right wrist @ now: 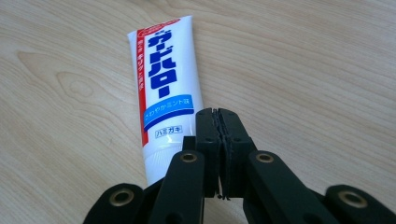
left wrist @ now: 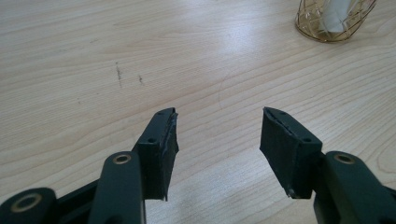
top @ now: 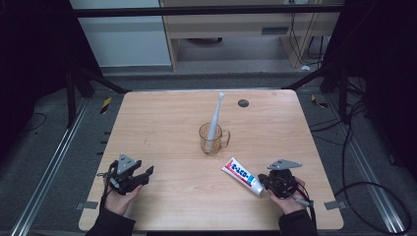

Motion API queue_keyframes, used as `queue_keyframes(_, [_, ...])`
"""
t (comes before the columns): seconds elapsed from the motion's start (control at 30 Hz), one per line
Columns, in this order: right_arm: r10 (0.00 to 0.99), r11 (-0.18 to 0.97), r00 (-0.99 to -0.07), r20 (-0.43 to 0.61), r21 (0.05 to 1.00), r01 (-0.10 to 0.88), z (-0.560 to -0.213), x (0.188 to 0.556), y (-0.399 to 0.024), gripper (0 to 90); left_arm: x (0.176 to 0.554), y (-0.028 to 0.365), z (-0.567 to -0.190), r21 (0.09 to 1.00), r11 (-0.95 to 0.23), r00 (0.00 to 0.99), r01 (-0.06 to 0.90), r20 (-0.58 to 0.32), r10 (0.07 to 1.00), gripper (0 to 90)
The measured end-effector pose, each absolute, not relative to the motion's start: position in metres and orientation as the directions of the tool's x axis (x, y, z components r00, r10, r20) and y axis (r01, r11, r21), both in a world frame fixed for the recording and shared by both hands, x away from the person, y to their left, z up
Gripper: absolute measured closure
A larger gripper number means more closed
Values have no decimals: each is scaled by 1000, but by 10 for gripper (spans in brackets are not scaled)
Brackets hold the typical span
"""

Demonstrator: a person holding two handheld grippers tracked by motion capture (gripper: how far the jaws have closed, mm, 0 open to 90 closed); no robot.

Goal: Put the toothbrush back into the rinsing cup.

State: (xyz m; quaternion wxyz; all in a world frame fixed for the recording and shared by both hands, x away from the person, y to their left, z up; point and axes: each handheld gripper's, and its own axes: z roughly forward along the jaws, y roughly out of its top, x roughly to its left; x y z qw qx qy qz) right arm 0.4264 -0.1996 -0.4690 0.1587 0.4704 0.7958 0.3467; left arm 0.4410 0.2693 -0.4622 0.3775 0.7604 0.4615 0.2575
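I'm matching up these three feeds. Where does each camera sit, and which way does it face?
High view: above the person's side, looking forward and down on the table; both hands and grippers show.
Left gripper view: on the left gripper, looking along its open jaws over bare wood toward the cup.
Right gripper view: on the right gripper, jaws shut, beside the toothpaste.
Shared: toothpaste in high and right views; cup in high and left.

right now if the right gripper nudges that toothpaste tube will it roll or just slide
The toothpaste tube lies flat on the table, its far end pressed flat, so it would probably slide or pivot rather than roll. It looks soft and may dent when squeezed. The right gripper is shut just beside it.
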Motion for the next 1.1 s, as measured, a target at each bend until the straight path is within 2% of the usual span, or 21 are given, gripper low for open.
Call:
queue_keyframes(0.43, [843,325,-531,91,700,636,-470,420,-193,875,444,273,-462,812,-281,431,511,41,902,451])
queue_keyframes(0.7, [842,315,-530,98,708,632,-468,422,-193,816,446,275,-463,811,-280,427,514,41,903,450])
queue_keyframes(0.87, [848,302,-522,91,727,617,-460,426,-193,754,446,274,-463,810,-284,430,514,43,902,447])
queue_keyframes(1.03, [842,286,-532,91,760,584,-448,431,-192,559,447,274,-464,807,-286,429,516,45,902,446])
queue_keyframes(1.1, [838,292,-538,90,759,582,-447,432,-191,533,447,274,-464,806,-287,429,518,46,902,446])
